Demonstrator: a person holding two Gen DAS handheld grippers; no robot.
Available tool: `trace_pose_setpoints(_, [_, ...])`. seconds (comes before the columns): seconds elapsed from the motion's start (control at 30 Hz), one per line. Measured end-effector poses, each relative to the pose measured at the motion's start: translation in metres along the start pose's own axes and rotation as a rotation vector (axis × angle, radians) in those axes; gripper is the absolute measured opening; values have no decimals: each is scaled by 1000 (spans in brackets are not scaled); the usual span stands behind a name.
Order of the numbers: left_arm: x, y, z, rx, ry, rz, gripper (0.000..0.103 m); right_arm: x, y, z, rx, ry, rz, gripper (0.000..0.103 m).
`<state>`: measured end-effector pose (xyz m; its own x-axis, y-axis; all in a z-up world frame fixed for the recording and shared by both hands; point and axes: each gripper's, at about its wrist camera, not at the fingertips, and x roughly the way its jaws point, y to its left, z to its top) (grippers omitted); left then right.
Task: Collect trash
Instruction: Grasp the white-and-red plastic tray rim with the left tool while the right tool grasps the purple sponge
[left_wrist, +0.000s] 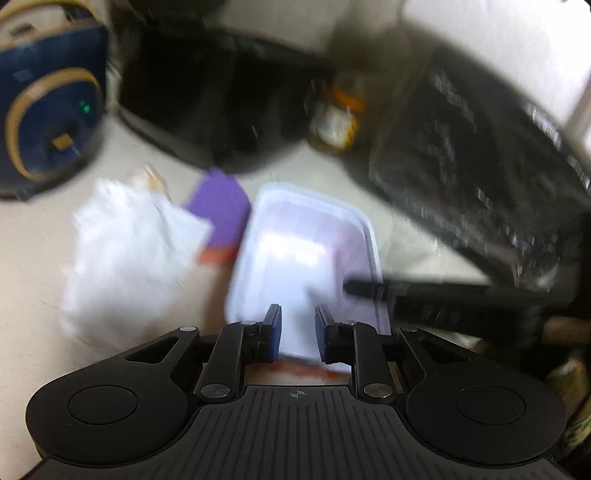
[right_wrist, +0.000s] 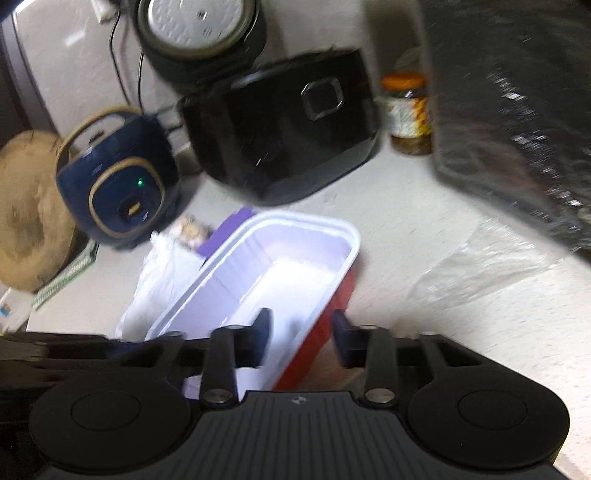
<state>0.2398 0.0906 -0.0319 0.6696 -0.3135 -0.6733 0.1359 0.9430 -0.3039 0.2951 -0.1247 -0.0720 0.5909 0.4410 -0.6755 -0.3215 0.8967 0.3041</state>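
Note:
A rectangular container (left_wrist: 303, 236), white inside and red outside, sits tilted over the pale counter. My left gripper (left_wrist: 297, 314) is shut on its near rim, with the white wall pinched between the blue pads. In the right wrist view the same container (right_wrist: 280, 266) fills the middle. My right gripper (right_wrist: 301, 321) straddles its right wall, one finger inside on the white and the other against the red outside, shut on it. One of the right gripper's fingers (left_wrist: 365, 287) shows reaching over the rim. A crumpled white bag (right_wrist: 162, 284) and a purple packet (right_wrist: 225, 232) lie to the left of the container.
A blue cooker (right_wrist: 118, 184) with a green light stands at the left, with a black appliance (right_wrist: 288, 136) and an orange-lidded jar (right_wrist: 406, 110) behind the container. A large black bag (right_wrist: 517, 110) fills the right. A clear plastic bag (right_wrist: 480, 266) lies on the counter.

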Motion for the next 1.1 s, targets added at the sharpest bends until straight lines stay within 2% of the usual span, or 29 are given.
trace_pose_setpoints(0.07, [-11,6,6,13,-77,49,23,4,8,-3,-20,14,-6,29])
trace_pose_setpoints(0.13, [-8,12,13,28,-99,100,23,5,16,-8,-50,17,-20,29])
trace_pose_setpoints(0.33, [28,16,16,59,1,136,24,3,27,-20,-87,33,-25,29])
trace_pose_setpoints(0.43, [37,21,11,48,23,120,25,1,29,-23,-94,28,-36,29])
trace_pose_setpoints(0.53, [47,28,8,8,48,87,25,-1,30,-25,-104,23,-46,29])
trace_pose_setpoints(0.63, [51,35,4,-54,76,11,22,-2,30,-26,-108,21,-53,29])
trace_pose_setpoints(0.8, [39,50,-5,-133,99,-8,17,-1,32,-29,-105,22,-52,30])
trace_pose_setpoints(0.9, [31,64,-11,-217,119,10,17,2,38,-30,-115,34,-20,30])
trace_pose_setpoints(1.0, [17,74,-18,-254,98,49,16,7,51,-32,-154,41,4,30])
trace_pose_setpoints(1.1, [2,84,-23,-283,67,109,15,7,63,-32,-191,36,24,39])
